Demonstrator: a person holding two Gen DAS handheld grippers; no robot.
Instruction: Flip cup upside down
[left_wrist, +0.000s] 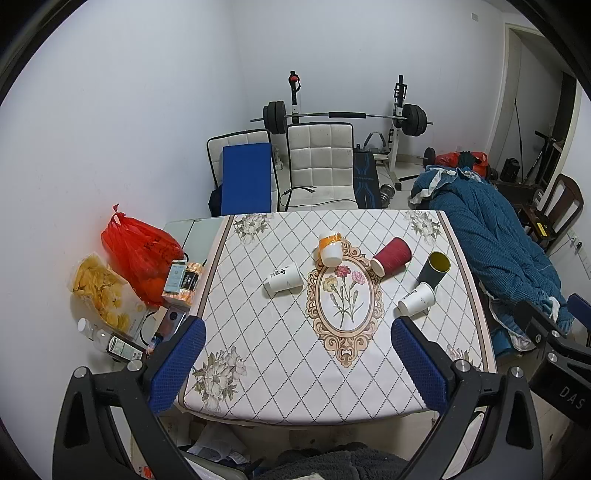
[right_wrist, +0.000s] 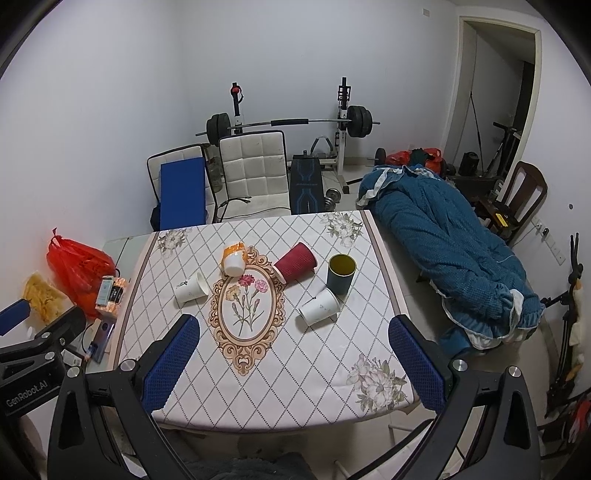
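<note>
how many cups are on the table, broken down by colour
white paper cups: 2, one left, one right, both on their sides
red ribbed cup: 1, on its side
dark cup with yellow inside: 1, standing upright
orange-and-white cup: 1, tipped over
total: 5

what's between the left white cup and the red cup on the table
The orange-and-white mug sits between the left white cup and the red cup, slightly farther back; the right wrist view shows it best.

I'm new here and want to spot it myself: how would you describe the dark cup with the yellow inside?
Find the table's flowered cloth with its oval flower picture. Right of that oval stands the dark cup, yellow-lined, mouth up. It is the only cup upright; the red cup and white cup beside it lie tipped over.
</note>
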